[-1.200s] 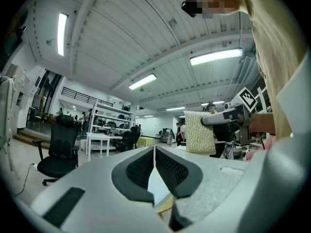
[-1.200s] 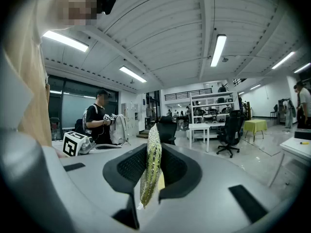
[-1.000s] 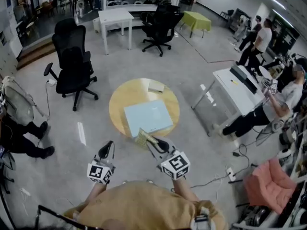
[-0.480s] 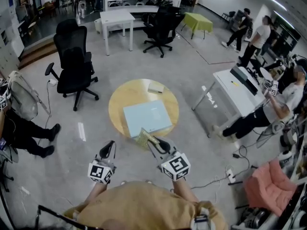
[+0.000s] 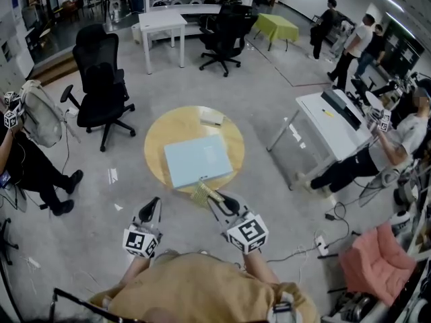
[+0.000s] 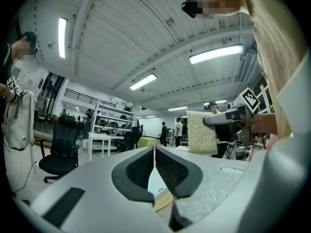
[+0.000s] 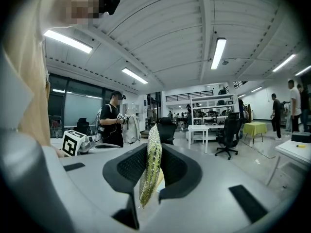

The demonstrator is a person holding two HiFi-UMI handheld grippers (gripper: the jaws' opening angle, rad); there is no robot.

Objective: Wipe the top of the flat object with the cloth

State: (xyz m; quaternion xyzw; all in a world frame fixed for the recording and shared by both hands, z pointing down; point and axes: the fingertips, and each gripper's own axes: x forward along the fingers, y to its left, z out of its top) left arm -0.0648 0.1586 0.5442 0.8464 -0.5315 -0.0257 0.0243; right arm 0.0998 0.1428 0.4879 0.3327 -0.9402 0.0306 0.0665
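Observation:
A pale blue flat object (image 5: 196,159) lies on a round yellow table (image 5: 156,147) ahead of me. My right gripper (image 5: 211,196) is shut on a yellow-green cloth (image 5: 201,192), which hangs just over the table's near edge, short of the flat object. In the right gripper view the cloth (image 7: 150,171) stands edge-on, pinched between the jaws (image 7: 151,165). My left gripper (image 5: 152,207) is shut with nothing in it, held left of the table's near edge. In the left gripper view its jaws (image 6: 154,154) meet, and the cloth (image 6: 200,132) shows at the right.
A small white box (image 5: 211,118) sits on the table's far side. Black office chairs (image 5: 101,89) (image 5: 225,25) stand to the left and behind. A white desk (image 5: 328,121) with a seated person (image 5: 377,155) is at right. Another person (image 5: 30,163) stands at left.
The table and flat object have slid slightly left and up in the head view. Both grippers keep their pose and hold. People at the left and back right have walked.

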